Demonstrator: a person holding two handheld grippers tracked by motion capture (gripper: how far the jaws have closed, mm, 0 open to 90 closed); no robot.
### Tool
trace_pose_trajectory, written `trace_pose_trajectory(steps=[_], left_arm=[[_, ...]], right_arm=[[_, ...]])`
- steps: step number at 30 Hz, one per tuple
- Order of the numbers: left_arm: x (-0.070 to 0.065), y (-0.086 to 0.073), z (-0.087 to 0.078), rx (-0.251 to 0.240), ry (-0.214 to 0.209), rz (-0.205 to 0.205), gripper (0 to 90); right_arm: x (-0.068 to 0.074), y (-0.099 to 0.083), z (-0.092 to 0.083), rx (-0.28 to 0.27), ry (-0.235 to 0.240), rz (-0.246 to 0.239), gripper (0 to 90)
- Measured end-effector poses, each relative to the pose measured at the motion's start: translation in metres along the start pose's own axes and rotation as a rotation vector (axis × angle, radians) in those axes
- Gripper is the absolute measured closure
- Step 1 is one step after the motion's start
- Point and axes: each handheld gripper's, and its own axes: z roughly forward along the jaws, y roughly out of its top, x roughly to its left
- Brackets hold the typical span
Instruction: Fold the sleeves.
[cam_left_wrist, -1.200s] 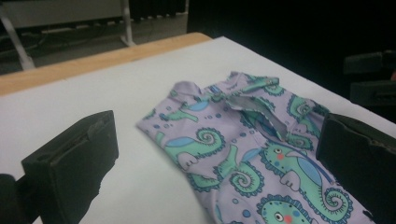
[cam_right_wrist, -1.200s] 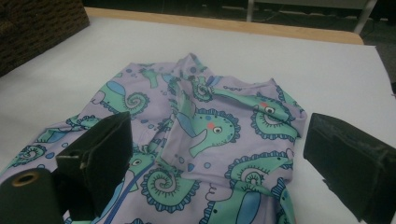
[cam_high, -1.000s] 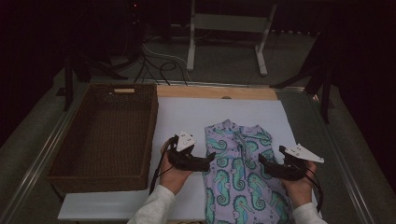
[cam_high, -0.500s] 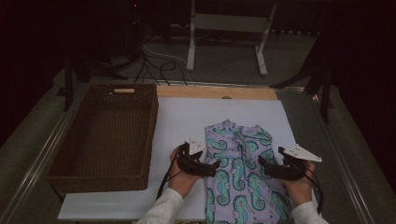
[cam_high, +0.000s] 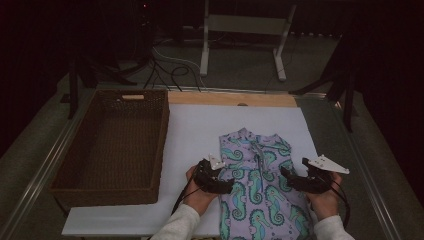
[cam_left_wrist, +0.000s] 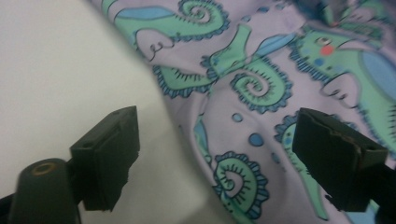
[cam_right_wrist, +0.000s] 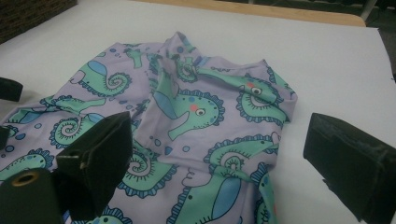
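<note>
Counts: two grippers, one garment, one basket, one white surface, one metal stand beyond it.
Left gripper (cam_high: 227, 188): nearest the person, at the left edge of the garment in the high view, held in the left hand (cam_high: 197, 192) with a pale sleeve behind it.
Left jaws: spread wide, though they have just been closing a little; in the left gripper view one jaw sits over the bare white surface, the other over the printed cloth, so the garment's edge lies between them. The pads do not press on the cloth; I cannot tell whether the tips touch it.
Right gripper (cam_high: 286, 176): at the garment's right edge in the high view, about level with the left one, a grey three-cornered plate on top, held in the right hand (cam_high: 325, 200).
Right jaws: spread wide; in the right gripper view one jaw stands over the cloth and the other over the bare surface beside it, with nothing pinched.
Garment (cam_high: 257, 185): a lilac piece printed with green and blue seahorses, lying flat on the surface between the two grippers, its collar end pointing away from the person, its near end at the front edge.
Surface (cam_high: 200, 130): white sheet, bare around the garment, with a wooden strip along its far edge.
Basket (cam_high: 162, 145): brown wicker, rectangular, standing to the left of the white surface, just beside it, apart from the garment.
Stand (cam_high: 240, 30): pale metal frame on the floor past the far edge, cables lying near it.
</note>
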Motion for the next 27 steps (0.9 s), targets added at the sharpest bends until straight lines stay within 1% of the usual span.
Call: trace_pose_trajectory(steps=[2,3,5,6,7,9,10,13,16,19,21,22,23,24,26,27], left_arm=[[-0.003,-0.001,0.002,0.015,0.031,0.005,20.1],[-0.004,-0.002,0.004,0.017,0.034,0.002,22.1],[-0.007,-0.003,0.003,0.023,0.068,0.027,25.2],[-0.008,-0.003,0.003,0.020,0.062,0.020,27.2],[-0.009,-0.004,0.002,0.020,0.054,0.022,30.5],[-0.013,-0.005,0.000,0.021,0.060,0.027,36.0],[-0.014,-0.006,-0.001,0.018,0.056,0.023,38.9],[-0.016,-0.008,-0.004,0.022,0.051,0.029,48.5],[-0.020,-0.009,-0.008,0.037,0.042,0.000,56.8],[-0.021,-0.010,-0.009,0.042,0.037,-0.007,67.0],[-0.021,-0.011,-0.011,0.045,0.037,-0.006,67.0],[-0.020,-0.012,-0.011,0.043,0.024,-0.008,83.2],[-0.020,-0.012,-0.011,0.043,0.024,-0.008,86.2],[-0.020,-0.012,-0.011,0.041,0.028,0.004,87.1],[-0.021,-0.012,-0.011,0.040,0.030,0.007,87.8],[-0.021,-0.012,-0.011,0.042,0.033,0.015,87.9]], right_arm=[[0.000,0.000,0.000,-0.003,-0.001,0.003,8.3],[0.000,0.000,-0.001,-0.004,0.001,0.004,8.3],[0.000,0.000,-0.001,-0.002,0.003,0.002,8.3],[0.000,0.000,-0.001,-0.001,0.003,0.001,8.3],[0.000,0.000,-0.001,0.000,0.003,0.000,8.3],[-0.001,-0.001,-0.002,0.002,0.001,0.001,8.3],[-0.001,-0.001,-0.003,0.004,0.000,-0.001,8.3],[-0.002,-0.002,-0.005,0.004,0.002,-0.005,8.3],[-0.002,-0.002,-0.008,0.005,0.003,-0.007,8.3],[-0.003,-0.002,-0.010,0.002,0.005,-0.006,8.3],[-0.003,-0.002,-0.011,0.001,0.005,-0.005,8.3],[-0.002,-0.002,-0.013,0.000,0.007,-0.007,8.3],[-0.002,-0.003,-0.014,0.002,0.009,-0.009,8.3],[-0.003,-0.003,-0.015,0.002,0.006,-0.008,8.3],[-0.003,-0.004,-0.016,0.004,0.004,-0.012,8.3],[-0.003,-0.005,-0.018,0.005,0.004,-0.011,8.3]])
